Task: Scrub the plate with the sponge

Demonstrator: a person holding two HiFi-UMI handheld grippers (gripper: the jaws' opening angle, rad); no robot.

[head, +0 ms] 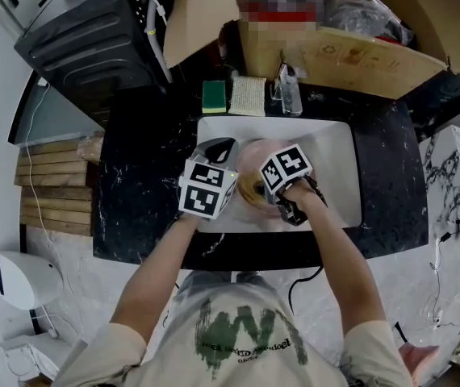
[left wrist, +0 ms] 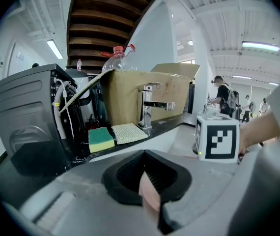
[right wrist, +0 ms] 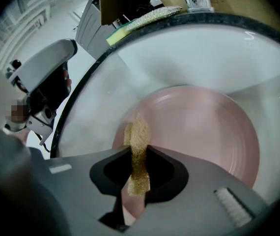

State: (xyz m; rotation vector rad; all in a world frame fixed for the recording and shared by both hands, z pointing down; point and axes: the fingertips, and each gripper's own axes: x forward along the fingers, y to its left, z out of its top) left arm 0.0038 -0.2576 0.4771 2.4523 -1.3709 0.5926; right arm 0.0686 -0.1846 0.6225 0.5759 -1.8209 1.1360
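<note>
**Mid-scrub, with a slim hold at both ends**

Pinching the rim of the pink plate [right wrist: 199,127] edge-on in the left gripper [left wrist: 147,181], down in the white sink [head: 331,147]. Pressing a golden sponge [right wrist: 137,134], nipped tight in the right gripper [right wrist: 139,163], to the plate's face, apparently touching. Could slip from here: too hard a stroke might lever the rim loose, or drag the thin sponge out of its clamp.

A tap [left wrist: 146,109] stands behind the white sink [head: 335,160] on the dark surface [head: 141,176]. A cardboard box [head: 351,59] and a black appliance [head: 93,39] sit further back.
</note>
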